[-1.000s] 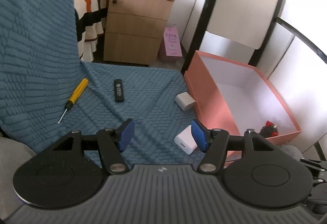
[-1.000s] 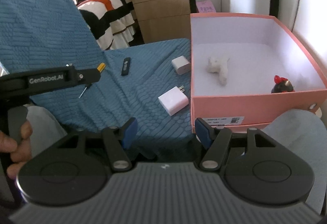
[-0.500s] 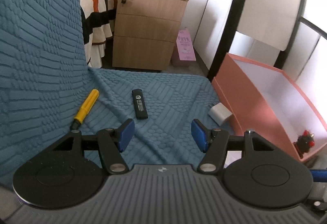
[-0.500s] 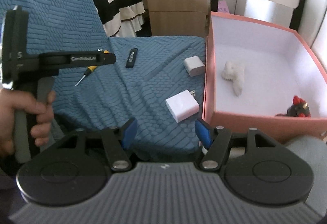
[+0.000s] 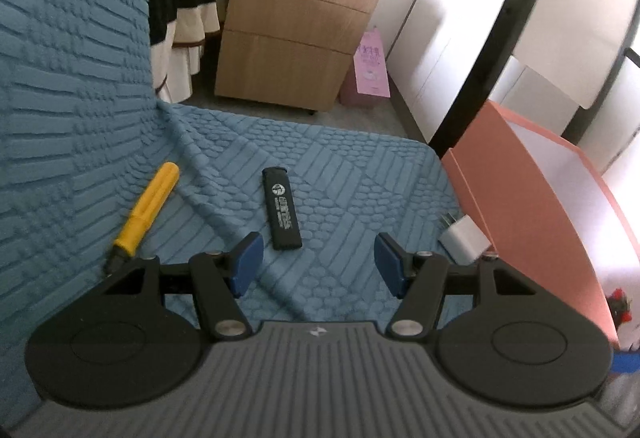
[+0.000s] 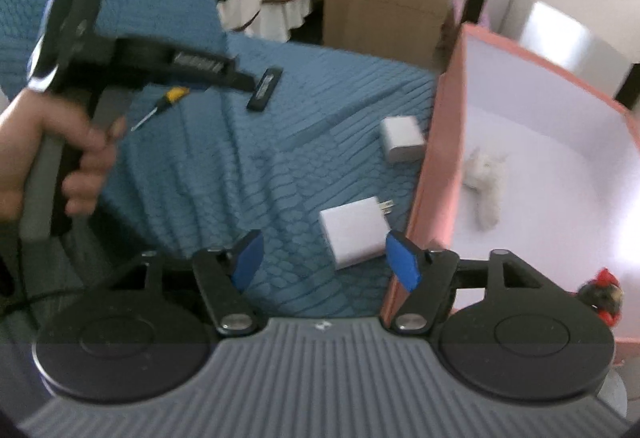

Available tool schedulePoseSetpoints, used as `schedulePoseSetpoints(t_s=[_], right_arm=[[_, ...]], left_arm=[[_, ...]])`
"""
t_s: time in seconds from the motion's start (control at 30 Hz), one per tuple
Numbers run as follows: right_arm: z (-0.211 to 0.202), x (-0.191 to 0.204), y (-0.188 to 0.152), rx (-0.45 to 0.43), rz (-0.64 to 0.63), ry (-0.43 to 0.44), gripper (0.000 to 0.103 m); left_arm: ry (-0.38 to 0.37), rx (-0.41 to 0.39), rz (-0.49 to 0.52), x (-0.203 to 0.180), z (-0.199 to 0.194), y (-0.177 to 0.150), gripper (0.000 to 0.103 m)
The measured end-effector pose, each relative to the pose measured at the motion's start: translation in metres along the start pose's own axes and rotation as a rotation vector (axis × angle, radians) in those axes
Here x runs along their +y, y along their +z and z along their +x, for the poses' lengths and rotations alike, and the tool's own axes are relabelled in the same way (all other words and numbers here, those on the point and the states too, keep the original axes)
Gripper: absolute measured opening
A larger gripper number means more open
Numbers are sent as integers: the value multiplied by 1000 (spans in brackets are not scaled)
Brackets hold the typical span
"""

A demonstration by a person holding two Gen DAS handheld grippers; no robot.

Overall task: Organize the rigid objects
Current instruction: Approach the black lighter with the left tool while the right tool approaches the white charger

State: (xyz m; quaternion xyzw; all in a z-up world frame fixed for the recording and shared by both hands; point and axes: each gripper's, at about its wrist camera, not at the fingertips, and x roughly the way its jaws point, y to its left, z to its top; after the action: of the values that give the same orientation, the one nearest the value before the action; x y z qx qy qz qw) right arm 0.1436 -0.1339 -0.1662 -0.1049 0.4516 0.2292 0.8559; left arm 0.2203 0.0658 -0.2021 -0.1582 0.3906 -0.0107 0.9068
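Left wrist view is filled largely by the blue quilted cover (image 5: 328,166), spread from the upper left down to the centre, and the salmon-pink box (image 5: 532,206) is seen along the right edge of the frame. Lower centre of that view, the left gripper (image 5: 318,264) is held with its jaws parted and nothing between them; the black lighter (image 5: 281,213) lies just above the gap, and the yellow screwdriver (image 5: 146,212) is laid at the left, apart from it. In the right wrist view the box interior (image 6: 560,174) is shown at the right, with a white plush toy (image 6: 486,182) and a small dark red-trimmed figure (image 6: 600,296) already inside. The right gripper (image 6: 326,264) is also released, its jaws having just been opening, and the larger white charger (image 6: 354,232) is framed just above the gap but not yet touched by the pads. A smaller white charger (image 6: 401,139) is placed further up, near the box wall. A hand (image 6: 52,158) on the other tool is seen at the left. The step in hand is judged to be a double approach. It would be done well if each gripper were lowered squarely over its target, the lighter being taken across its narrow sides and the charger across its flat faces, clear of the prongs, before the jaws are closed.
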Motion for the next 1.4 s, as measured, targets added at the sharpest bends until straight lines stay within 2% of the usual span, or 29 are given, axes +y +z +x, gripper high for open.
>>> schedulePoseSetpoints(t_s=[0.13, 0.5, 0.67, 1.03, 1.17, 1.3, 1.4], right_arm=[[15, 1, 4, 57, -59, 12, 71], [43, 11, 23, 132, -270, -22, 70], [60, 18, 29, 181, -378, -49, 69], [104, 21, 38, 383, -512, -93, 68], [115, 20, 38, 437, -524, -74, 66], [118, 15, 41, 434, -497, -70, 57], [113, 11, 42, 399, -471, -59, 57]], left_arm=[[-1, 20, -9, 4, 21, 10, 67], [38, 103, -70, 21, 62, 17, 66], [9, 125, -132, 29, 68, 16, 66], [-40, 140, -223, 44, 68, 17, 66], [-50, 137, -265, 51, 67, 18, 65], [-55, 141, -278, 52, 69, 19, 63], [-58, 136, -264, 49, 69, 19, 61]])
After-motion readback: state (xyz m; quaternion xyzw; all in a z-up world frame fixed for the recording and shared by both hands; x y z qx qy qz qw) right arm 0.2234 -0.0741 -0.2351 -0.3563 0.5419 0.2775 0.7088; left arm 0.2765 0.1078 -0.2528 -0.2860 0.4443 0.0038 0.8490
